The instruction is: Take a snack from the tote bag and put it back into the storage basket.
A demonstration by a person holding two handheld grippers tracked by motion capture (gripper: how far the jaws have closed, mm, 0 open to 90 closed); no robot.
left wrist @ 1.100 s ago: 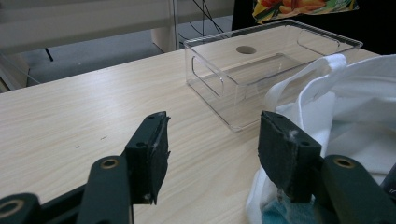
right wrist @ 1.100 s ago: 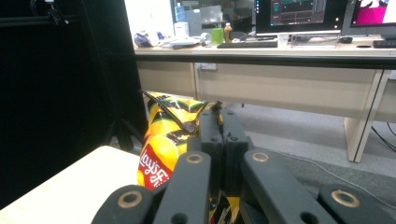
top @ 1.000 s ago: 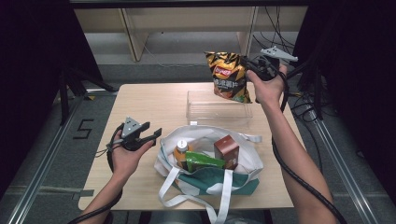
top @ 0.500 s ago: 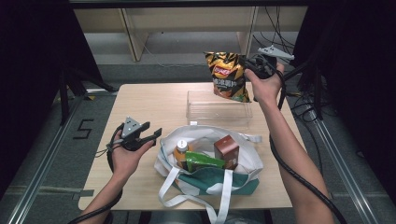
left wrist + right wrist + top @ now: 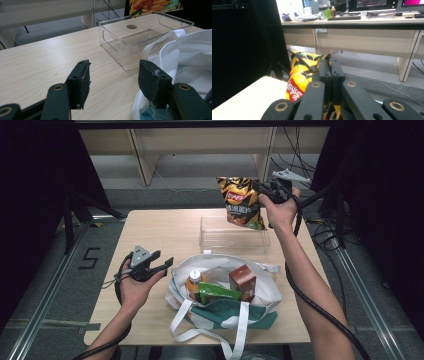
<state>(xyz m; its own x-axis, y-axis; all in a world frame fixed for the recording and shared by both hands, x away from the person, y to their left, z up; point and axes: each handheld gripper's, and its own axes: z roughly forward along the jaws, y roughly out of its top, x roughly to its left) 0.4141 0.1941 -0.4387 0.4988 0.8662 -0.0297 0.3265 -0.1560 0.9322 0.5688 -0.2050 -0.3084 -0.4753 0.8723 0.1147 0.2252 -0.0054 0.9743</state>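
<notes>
- Since a second ago, little changed: chip bag [image 5: 241, 201] lifted a touch higher over the bin [image 5: 234, 236], same grip; left side unmoved.
- Held up by the right gripper [image 5: 265, 191], jaws clenched on the bag's top edge; in the right gripper view, seen pinched flat on the crimped seal at [image 5: 329, 65].
- Hangs upright in the air above the desk's [image 5: 165, 232] far edge, toward the far right corner, lower end dipping in front of the bin's back wall; contact with the bin impossible to tell.
- Bin clear, empty, standing near the far edge, right of the middle; seen in the left gripper view at [image 5: 140, 37], with the bag's bottom [image 5: 152, 5] just over its far rim.
- Left gripper [image 5: 161, 265] released, jaws wide apart with nothing between; held low over the desk's left half, just beside the tote [image 5: 225, 310], pointing toward it.
- In the left gripper view, one pad [image 5: 81, 77] over bare wood, the other [image 5: 152, 80] close against the tote's white cloth [image 5: 190, 55].
- Tote lying open by the near edge, right of the middle, straps trailing over that edge.
- Inside the tote: bottle [image 5: 193, 281] with an orange cap, green packet [image 5: 219, 293], brown carton [image 5: 243, 282] standing upright.
</notes>
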